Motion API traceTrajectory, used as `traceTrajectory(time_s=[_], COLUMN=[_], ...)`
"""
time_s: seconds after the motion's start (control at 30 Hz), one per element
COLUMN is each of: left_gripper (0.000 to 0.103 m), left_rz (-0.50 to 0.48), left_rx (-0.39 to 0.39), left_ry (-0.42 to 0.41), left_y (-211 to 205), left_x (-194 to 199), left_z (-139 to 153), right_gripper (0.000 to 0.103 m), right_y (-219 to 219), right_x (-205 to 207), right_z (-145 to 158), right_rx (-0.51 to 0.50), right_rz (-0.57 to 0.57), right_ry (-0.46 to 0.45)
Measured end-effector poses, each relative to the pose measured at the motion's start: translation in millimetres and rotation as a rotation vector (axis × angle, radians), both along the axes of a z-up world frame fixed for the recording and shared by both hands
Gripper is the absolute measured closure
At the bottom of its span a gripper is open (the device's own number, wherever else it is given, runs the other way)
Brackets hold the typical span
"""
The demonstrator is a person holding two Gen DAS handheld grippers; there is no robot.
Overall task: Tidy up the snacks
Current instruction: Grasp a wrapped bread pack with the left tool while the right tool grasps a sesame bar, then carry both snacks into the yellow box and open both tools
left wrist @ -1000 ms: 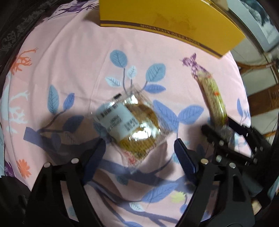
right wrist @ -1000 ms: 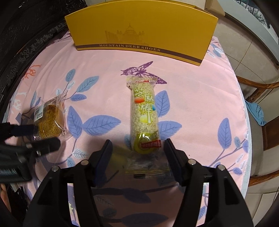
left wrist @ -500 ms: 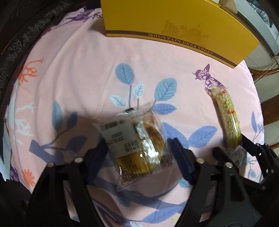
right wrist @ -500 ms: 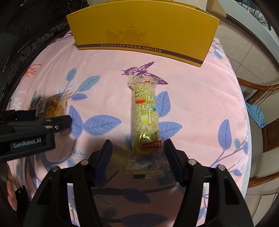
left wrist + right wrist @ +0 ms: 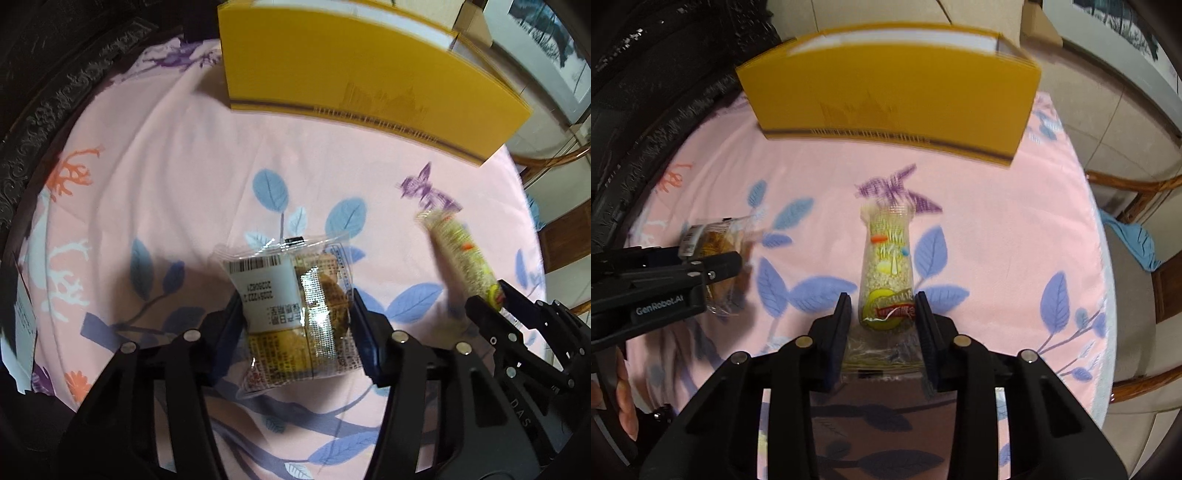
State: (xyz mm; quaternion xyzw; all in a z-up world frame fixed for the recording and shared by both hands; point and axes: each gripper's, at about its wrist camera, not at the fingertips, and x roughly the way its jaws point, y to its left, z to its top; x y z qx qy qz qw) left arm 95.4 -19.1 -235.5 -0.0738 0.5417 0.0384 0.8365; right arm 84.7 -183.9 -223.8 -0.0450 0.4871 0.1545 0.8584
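Holding one snack in each gripper, we have the left gripper (image 5: 295,321) with its jaws closed on the clear-wrapped pastry packet (image 5: 295,314), and the right gripper (image 5: 881,325) with its jaws clamped on the lower end of the sesame stick (image 5: 886,269). Both look raised off the pink surface (image 5: 997,240), probably so that we can carry them together to the yellow shoe box (image 5: 894,99) behind.

You see matt pink printed cloth (image 5: 155,177) under everything. The pastry packet (image 5: 295,310) is clear glossy plastic film with a paper label; the sesame stick wrapper (image 5: 886,273) is the same crinkly film. The yellow box (image 5: 894,92) looks like smooth matt cardboard.
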Motion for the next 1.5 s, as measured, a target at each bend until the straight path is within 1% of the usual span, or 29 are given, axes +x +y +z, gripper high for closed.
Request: traceTrajectory(time_s=[0.03, 0.07, 0.1, 0.13, 0.17, 0.23, 0.27, 0.3, 0.37, 0.4, 0.47, 0.5, 0.53, 0.6, 0.63, 0.7, 0.73, 0.8, 0.93, 1.13, 1.23, 1.37, 1.47, 1.5], left_gripper=[0.047, 0.047, 0.047, 0.047, 0.047, 0.047, 0.047, 0.047, 0.047, 0.047, 0.048, 0.047, 0.047, 0.047, 0.048, 0.048, 0.048, 0.047, 0.047, 0.048, 0.048, 0.048, 0.047, 0.047], left_rz=[-0.003, -0.006, -0.008, -0.010, -0.012, -0.018, -0.024, -0.028, -0.031, -0.031, -0.038, -0.040, -0.042, -0.043, -0.044, -0.047, -0.048, -0.047, -0.055, -0.069, -0.068, -0.073, -0.082, -0.087], left_rx=[-0.003, -0.004, -0.006, -0.011, -0.015, -0.014, -0.010, -0.008, -0.014, -0.017, -0.018, -0.019, -0.021, -0.025, -0.027, -0.029, -0.031, -0.038, -0.062, -0.097, -0.111, -0.122, -0.123, -0.114], left_ry=[-0.019, -0.033, -0.044, -0.052, -0.060, -0.067, -0.069, -0.065, -0.049, -0.046, -0.041, -0.042, -0.042, -0.039, -0.037, -0.038, -0.038, -0.038, -0.050, -0.085, -0.103, -0.149, -0.171, -0.179], left_y=[1.0, 0.8, -0.1, -0.4, -0.6, -1.8, -2.0, -1.7, -1.6, -1.1, -1.7, -1.3, -1.2, -1.1, -0.9, -0.4, 0.2, 2.2, 7.1, 18.3, 21.6, 17.9, 9.3, 4.5], left_x=[-0.8, -0.9, -0.1, 0.7, 2.2, 5.6, 7.4, 9.3, 12.9, 13.3, 15.1, 16.0, 16.9, 19.4, 20.4, 21.6, 22.1, 23.2, 22.7, 12.6, 15.3, 42.0, 71.4, 86.9], left_z=[7.8, 13.8, 18.3, 21.9, 26.2, 31.2, 32.7, 32.0, 28.8, 28.0, 26.9, 26.6, 26.3, 25.6, 24.9, 24.5, 24.6, 26.1, 34.6, 58.7, 70.8, 93.3, 108.1, 114.2], right_gripper=[0.067, 0.073, 0.074, 0.087, 0.095, 0.096, 0.096, 0.096, 0.095, 0.095, 0.088, 0.078, 0.065, 0.050, 0.047, 0.048, 0.057, 0.074, 0.075, 0.075, 0.075, 0.075, 0.074, 0.074], right_y=[-0.4, -1.2, -1.7, -2.3, -2.5, -0.3, 1.3, 1.1, -2.5, -1.7, 2.5, 5.3, 9.7, 18.3, 22.3, 30.0, 31.6, 30.4, 25.3, 8.3, 3.7, 1.5, 3.2, 4.5], right_x=[-0.9, -1.6, -1.7, -1.3, -0.6, 1.0, 4.2, 10.4, 17.2, 21.5, 21.9, 21.8, 23.7, 25.1, 23.1, 18.5, 17.7, 16.1, 10.8, 9.7, 14.5, 38.0, 71.5, 86.8], right_z=[9.2, 14.8, 22.4, 26.5, 31.2, 33.6, 29.2, 18.8, 6.1, -3.8, -12.1, -11.8, -15.6, -30.6, -34.1, -34.9, -34.6, -30.1, -10.7, 37.2, 55.9, 81.1, 105.4, 116.6], right_rx=[0.013, 0.025, 0.044, 0.058, 0.069, 0.056, 0.039, 0.027, 0.045, 0.035, 0.026, 0.019, 0.005, -0.025, -0.037, -0.086, -0.088, -0.049, -0.026, 0.063, 0.095, 0.111, 0.130, 0.138], right_rz=[-0.001, -0.001, -0.003, -0.005, -0.005, -0.009, -0.009, -0.015, -0.043, -0.042, -0.024, -0.014, 0.003, 0.035, 0.046, 0.063, 0.069, 0.075, 0.069, 0.022, 0.000, -0.015, -0.034, -0.042], right_ry=[-0.018, -0.027, -0.031, -0.034, -0.033, -0.029, -0.006, 0.052, 0.111, 0.154, 0.168, 0.161, 0.180, 0.247, 0.238, 0.203, 0.200, 0.198, 0.140, 0.053, 0.014, -0.047, -0.093, -0.116])
